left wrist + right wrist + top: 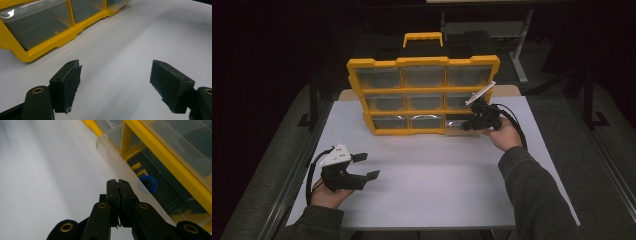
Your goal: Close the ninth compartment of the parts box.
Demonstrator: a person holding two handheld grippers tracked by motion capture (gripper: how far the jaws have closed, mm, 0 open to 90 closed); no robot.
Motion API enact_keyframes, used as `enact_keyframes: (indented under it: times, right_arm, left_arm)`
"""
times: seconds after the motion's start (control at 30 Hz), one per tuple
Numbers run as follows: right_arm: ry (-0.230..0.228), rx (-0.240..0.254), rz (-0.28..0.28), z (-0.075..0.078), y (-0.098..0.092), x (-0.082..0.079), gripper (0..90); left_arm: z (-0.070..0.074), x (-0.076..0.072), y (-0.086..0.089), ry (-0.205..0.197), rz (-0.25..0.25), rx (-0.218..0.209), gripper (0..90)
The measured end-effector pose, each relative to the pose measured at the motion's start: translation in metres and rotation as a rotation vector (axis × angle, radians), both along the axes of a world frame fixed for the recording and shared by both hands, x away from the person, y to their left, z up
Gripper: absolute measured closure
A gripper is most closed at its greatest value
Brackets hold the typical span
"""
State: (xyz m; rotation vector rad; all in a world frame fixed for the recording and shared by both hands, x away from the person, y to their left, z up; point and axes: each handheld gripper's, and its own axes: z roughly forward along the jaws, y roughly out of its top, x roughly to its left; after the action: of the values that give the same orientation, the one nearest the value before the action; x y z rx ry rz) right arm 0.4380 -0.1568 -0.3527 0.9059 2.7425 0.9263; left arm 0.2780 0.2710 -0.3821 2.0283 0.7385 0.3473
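Observation:
A yellow organizer (422,62) with several clear drawers stands upright at the back of the white table (432,175). Its bottom right drawer (456,129) is pulled partly out. My right gripper (465,126) is at that drawer's front, jaws shut together with nothing visible between them. In the right gripper view the shut gripper (117,181) lies just beside the drawer's clear wall (112,153), and a blue ring (148,184) sits inside. My left gripper (367,166) rests at the near left, open and empty; in its own view the gripper (115,75) is over bare table.
The organizer's yellow base (50,46) and clear drawers lie ahead of the left gripper. A black case with a yellow handle (422,38) stands behind the organizer. The table's edges drop to a dark floor on both sides.

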Motion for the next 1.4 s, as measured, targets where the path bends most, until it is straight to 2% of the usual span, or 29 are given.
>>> enact_keyframes:
  times: [0.3, 0.83, 1.4]
  right_arm:
    - [-0.014, 0.002, -0.017, -0.0009, 0.0004, 0.0024, 86.5]
    - [-0.071, -0.027, -0.061, -0.0014, 0.0025, 0.0048, 86.6]
    - [-0.109, -0.034, -0.095, -0.0030, 0.0039, 0.0070, 86.8]
  left_arm:
    - [0.0000, 0.0000, 0.0004, -0.001, -0.001, -0.001, 23.9]
    - [-0.0003, 0.0002, 0.0006, 0.001, -0.001, 0.002, 23.9]
    - [0.0001, 0.0001, 0.0014, -0.004, 0.004, 0.000, 23.9]
